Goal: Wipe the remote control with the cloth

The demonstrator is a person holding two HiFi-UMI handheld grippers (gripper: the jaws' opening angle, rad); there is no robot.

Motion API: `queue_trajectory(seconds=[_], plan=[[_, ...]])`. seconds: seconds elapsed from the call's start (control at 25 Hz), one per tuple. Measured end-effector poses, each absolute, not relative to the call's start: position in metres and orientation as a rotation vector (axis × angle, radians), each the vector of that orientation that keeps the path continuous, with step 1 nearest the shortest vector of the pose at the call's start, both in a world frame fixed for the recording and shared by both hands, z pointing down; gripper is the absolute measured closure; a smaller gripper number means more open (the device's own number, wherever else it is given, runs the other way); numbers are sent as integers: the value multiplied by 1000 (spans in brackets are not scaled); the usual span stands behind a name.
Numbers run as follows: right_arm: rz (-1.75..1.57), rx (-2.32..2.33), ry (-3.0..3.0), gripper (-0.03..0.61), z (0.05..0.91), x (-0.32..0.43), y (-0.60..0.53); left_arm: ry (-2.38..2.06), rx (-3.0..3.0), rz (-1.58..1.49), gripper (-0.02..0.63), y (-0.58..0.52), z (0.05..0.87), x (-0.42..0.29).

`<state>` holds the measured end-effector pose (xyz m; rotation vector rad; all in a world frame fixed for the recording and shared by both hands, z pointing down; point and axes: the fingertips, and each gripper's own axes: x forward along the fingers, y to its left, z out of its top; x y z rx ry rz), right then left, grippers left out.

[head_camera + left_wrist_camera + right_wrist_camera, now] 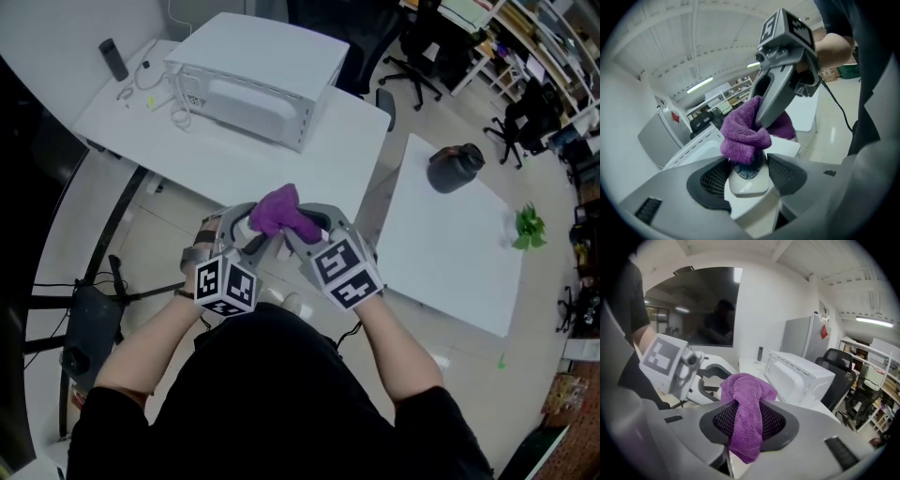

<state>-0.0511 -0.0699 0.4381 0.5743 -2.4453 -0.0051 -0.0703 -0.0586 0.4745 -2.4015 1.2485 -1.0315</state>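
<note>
A purple cloth (279, 213) is bunched between both grippers, held up in front of me over the table's near edge. My right gripper (749, 422) is shut on the cloth (747, 416), which hangs down through its jaws. My left gripper (747, 174) is shut on a white remote control (749, 180) with dark buttons. The cloth (747, 129) lies over the remote's far end. In the head view the left gripper (242, 225) and the right gripper (305, 225) point toward each other, and the cloth hides the remote.
A white microwave (255, 80) stands on the white table (234, 155) ahead. A second white table (459, 253) at the right bears a dark helmet-like object (455, 167) and a green plant (529, 227). Office chairs (417, 52) stand behind.
</note>
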Motion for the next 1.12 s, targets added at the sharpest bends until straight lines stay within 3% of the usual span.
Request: queue_trajectory(seconds=[0.24, 0.68, 0.8, 1.0, 1.12], plan=[[-57, 393, -2433, 460, 444, -96, -25, 1211, -2385, -1007, 371, -48, 466, -73], [12, 757, -2460, 460, 418, -37, -89, 1270, -2584, -836, 371, -39, 455, -78], [172, 930, -2675, 460, 387, -19, -100, 1448, -3012, -409, 373, -55, 449, -93], [505, 928, -2816, 460, 410, -19, -89, 1559, -3485, 917, 371, -84, 413, -120], [617, 759, -2858, 460, 427, -48, -65, 1386, -3523, 1496, 371, -90, 400, -121]])
